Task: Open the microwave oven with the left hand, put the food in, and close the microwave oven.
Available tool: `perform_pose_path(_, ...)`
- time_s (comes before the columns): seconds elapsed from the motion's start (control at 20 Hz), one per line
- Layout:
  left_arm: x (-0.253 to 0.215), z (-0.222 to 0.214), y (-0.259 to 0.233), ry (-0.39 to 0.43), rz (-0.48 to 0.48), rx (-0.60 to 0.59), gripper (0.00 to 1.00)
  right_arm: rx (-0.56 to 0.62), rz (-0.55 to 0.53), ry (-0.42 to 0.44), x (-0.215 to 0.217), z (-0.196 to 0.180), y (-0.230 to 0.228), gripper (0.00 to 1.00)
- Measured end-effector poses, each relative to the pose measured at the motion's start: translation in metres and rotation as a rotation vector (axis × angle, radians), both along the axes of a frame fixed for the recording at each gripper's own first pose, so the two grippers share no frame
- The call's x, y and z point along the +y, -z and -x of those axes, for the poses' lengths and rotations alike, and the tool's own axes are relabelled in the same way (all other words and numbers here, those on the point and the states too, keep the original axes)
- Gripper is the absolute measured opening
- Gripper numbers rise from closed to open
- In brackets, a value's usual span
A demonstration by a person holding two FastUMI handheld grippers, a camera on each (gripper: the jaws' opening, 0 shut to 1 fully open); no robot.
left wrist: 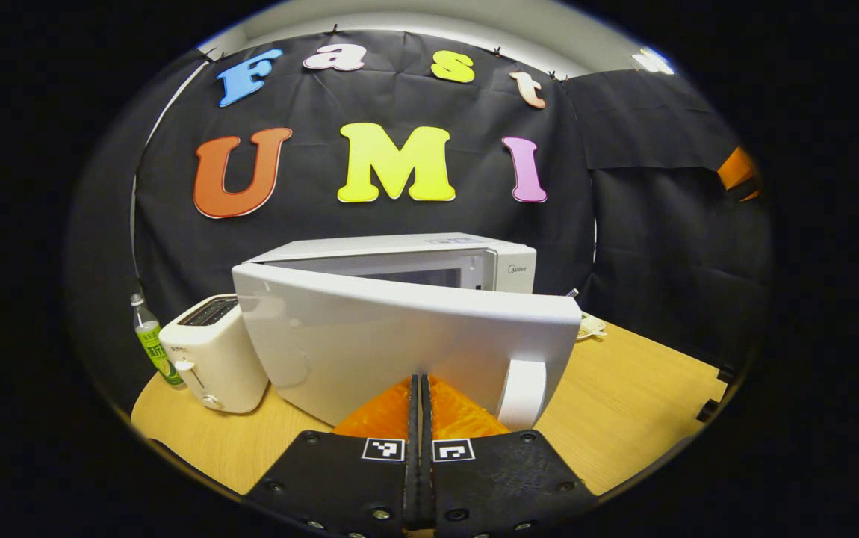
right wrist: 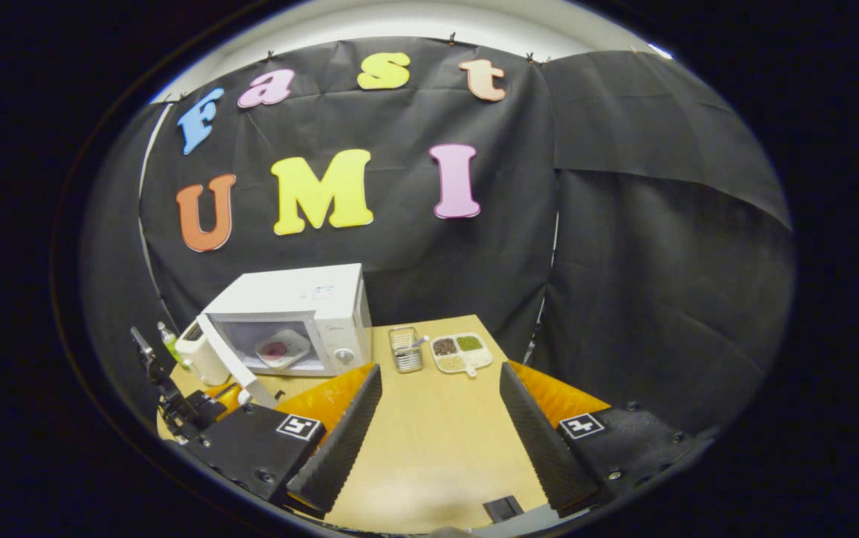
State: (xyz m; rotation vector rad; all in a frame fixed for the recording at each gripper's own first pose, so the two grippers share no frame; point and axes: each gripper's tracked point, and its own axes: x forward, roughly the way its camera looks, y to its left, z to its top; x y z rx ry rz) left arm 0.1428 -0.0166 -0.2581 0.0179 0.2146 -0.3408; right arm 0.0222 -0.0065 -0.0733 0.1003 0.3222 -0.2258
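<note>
Meanwhile, my white microwave oven [right wrist: 291,317] stands at the table's [right wrist: 429,441] far left corner, its door [left wrist: 399,344] swung partly open and a plate of food [right wrist: 282,349] resting inside. Left of it I see a green bottle [left wrist: 152,340] and a white toaster [left wrist: 213,355]; right of it, along the far edge, a metal basket [right wrist: 405,349] and a sectioned tray [right wrist: 461,353]. My left gripper [left wrist: 420,396] points at the door's outer face near its handle [left wrist: 523,392], fingers pressed together on nothing. My right gripper [right wrist: 437,415] hovers above the tabletop, fingers wide apart.
</note>
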Motion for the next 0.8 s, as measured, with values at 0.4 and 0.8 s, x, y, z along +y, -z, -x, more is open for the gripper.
perform_pose_path(0.4,-0.051,-0.045,-0.001,0.025,0.031,0.009,0.0,0.015,0.01,0.051,-0.024,-0.002,0.003,0.92)
perform_pose_path(0.8,-0.066,-0.091,0.01,0.011,0.021,0.021,0.0,0.033,0.021,0.067,-0.037,-0.008,0.006,1.0)
